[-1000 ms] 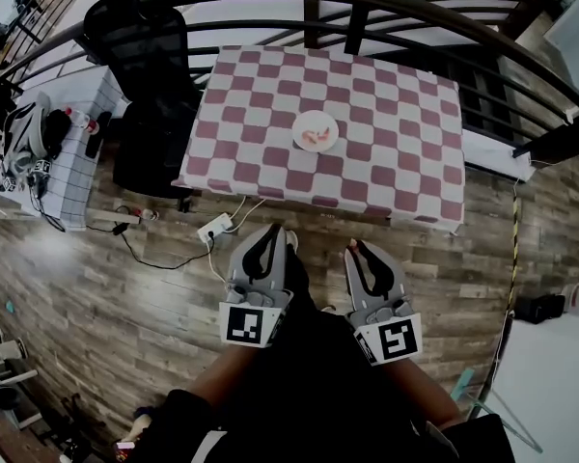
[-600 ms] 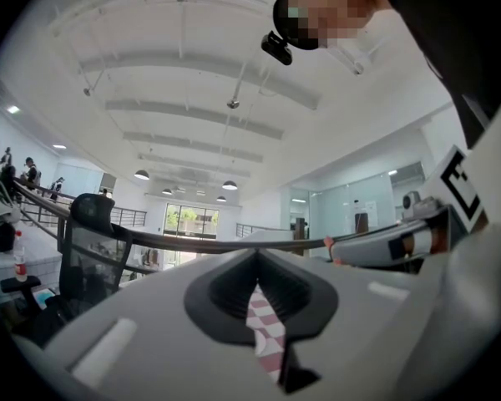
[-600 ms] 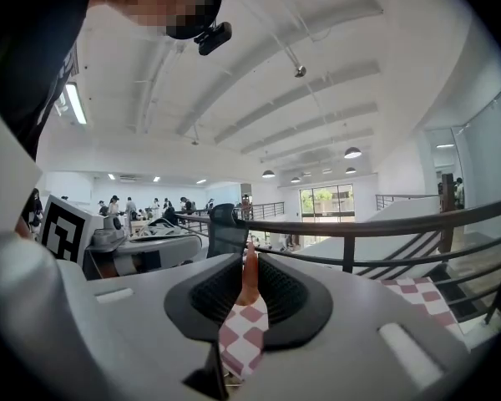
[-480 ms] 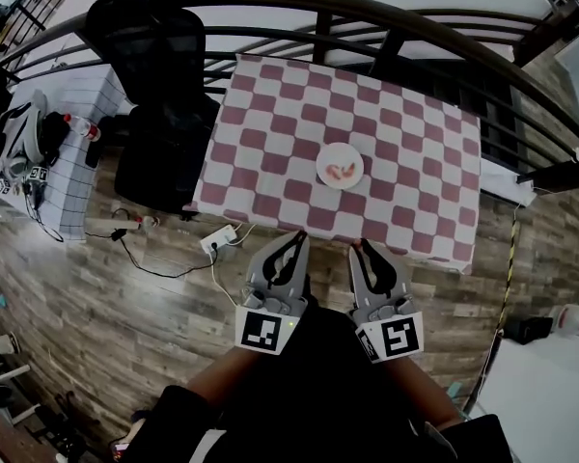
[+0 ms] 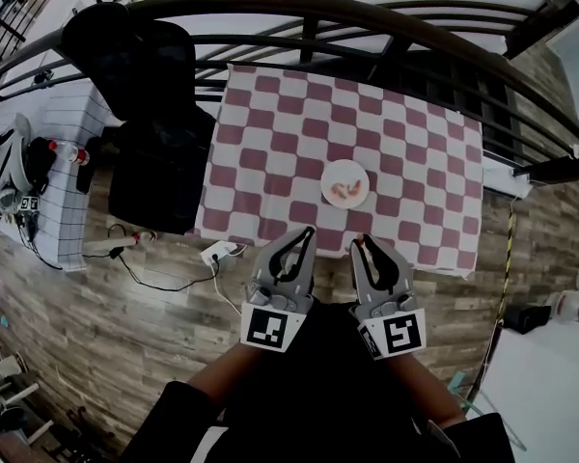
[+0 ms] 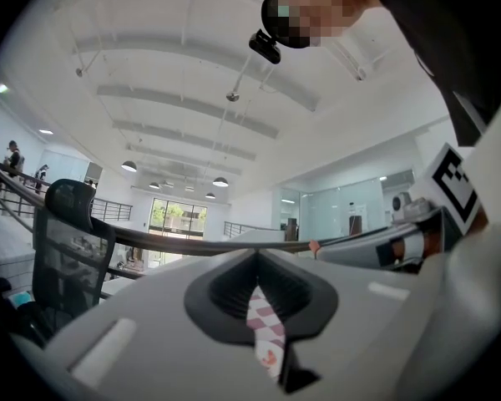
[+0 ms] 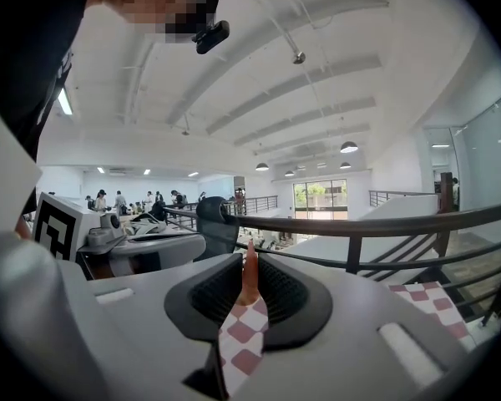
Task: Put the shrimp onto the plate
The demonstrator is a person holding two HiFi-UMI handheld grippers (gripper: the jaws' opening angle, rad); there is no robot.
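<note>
- Shrimp (image 7: 249, 276), pinkish-orange, is pinched at the very tips of the right gripper (image 5: 359, 245); its tapered end is seen standing up beyond the closed jaws in the right gripper view.
- Left gripper (image 5: 308, 231) is held beside the right one. Its jaws are closed tip to tip with nothing between them, and only a strip of checked cloth is seen through the slit below.
- Both grippers are held low in front of the person, over the wooden floor (image 5: 106, 307), with their tips at the near edge of the tabletop (image 5: 270, 143).
- Tabletop is covered by a pink-and-white checked cloth.
- White plate (image 5: 359, 175) is found on the cloth, near the front edge, just ahead of the grippers and apart from them.
- Orange-pink pieces (image 5: 344, 191) are noted lying on the plate; their number cannot be told.
- Black chair (image 5: 150, 95) is recorded at the left end of the tabletop, and a dark railing (image 5: 367, 13) beyond it.
</note>
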